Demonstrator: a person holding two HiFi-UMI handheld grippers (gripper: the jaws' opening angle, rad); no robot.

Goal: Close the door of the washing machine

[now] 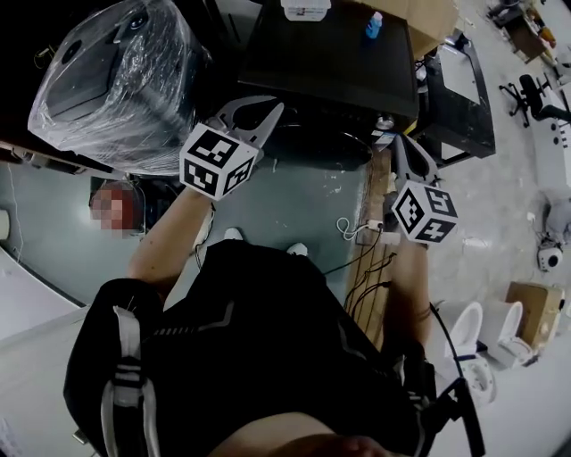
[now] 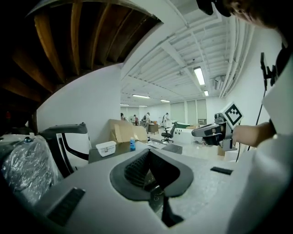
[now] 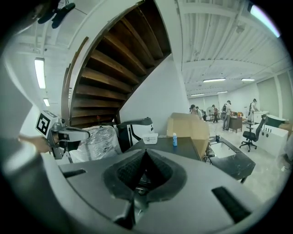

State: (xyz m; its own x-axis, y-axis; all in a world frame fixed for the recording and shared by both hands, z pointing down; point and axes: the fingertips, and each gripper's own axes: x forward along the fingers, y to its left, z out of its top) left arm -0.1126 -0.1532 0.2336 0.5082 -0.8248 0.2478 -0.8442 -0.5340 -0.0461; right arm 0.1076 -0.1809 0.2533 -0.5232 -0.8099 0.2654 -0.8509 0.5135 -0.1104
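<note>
The washing machine (image 1: pixel 330 62) is a black box at the top of the head view, with a white container (image 1: pixel 305 9) and a blue bottle (image 1: pixel 373 25) on its lid. Its front is dark, and I cannot tell how the door stands. My left gripper (image 1: pixel 268 109) is held in the air in front of it, shut and empty. My right gripper (image 1: pixel 396 141) hangs to the right, also shut on nothing. In the left gripper view the jaws (image 2: pixel 149 154) are together, pointing past the machine (image 2: pixel 123 153). The right gripper view shows its shut jaws (image 3: pixel 144 153) aimed at the machine's top (image 3: pixel 169 147).
A plastic-wrapped appliance (image 1: pixel 116 71) stands left of the machine, with a black frame (image 1: pixel 459 98) on its right. A power strip and cables (image 1: pixel 375 228) lie on the floor along a wooden strip (image 1: pixel 373 268). Cardboard boxes (image 3: pixel 190 125) stand behind the machine, and a wooden staircase (image 3: pixel 114 68) rises overhead.
</note>
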